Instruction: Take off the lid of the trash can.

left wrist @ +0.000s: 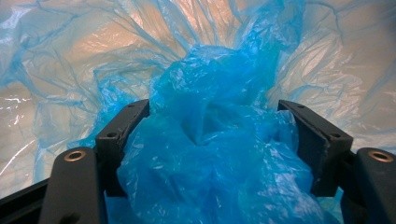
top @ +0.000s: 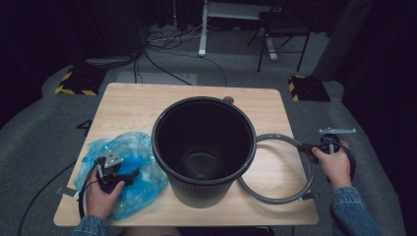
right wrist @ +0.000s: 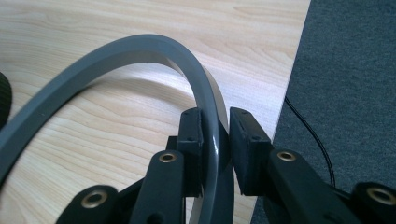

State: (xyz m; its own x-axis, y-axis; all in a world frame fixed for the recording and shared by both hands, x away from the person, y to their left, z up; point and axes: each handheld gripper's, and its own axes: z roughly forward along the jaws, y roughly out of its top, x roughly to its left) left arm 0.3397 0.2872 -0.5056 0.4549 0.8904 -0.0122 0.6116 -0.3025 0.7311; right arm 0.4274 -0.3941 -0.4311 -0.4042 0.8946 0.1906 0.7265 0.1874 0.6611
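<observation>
Two grippers engaged. Left gripper point(left wrist: 212, 140), jaws spread wide, straddles the bunched blue bag point(top: 133, 169) at the bin's point(top: 204, 147) eight o'clock. Right gripper point(right wrist: 215, 135) pinches the grey ring point(right wrist: 116, 51) at the bin's three o'clock on the table point(top: 133, 105).

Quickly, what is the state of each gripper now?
Left gripper: open around the blue plastic bag.
Right gripper: around the grey ring, grip uncertain.

Denim sleeves point(top: 350, 209), black grippers, 2 brass-screwed jaws; grey plate point(top: 337, 131)
</observation>
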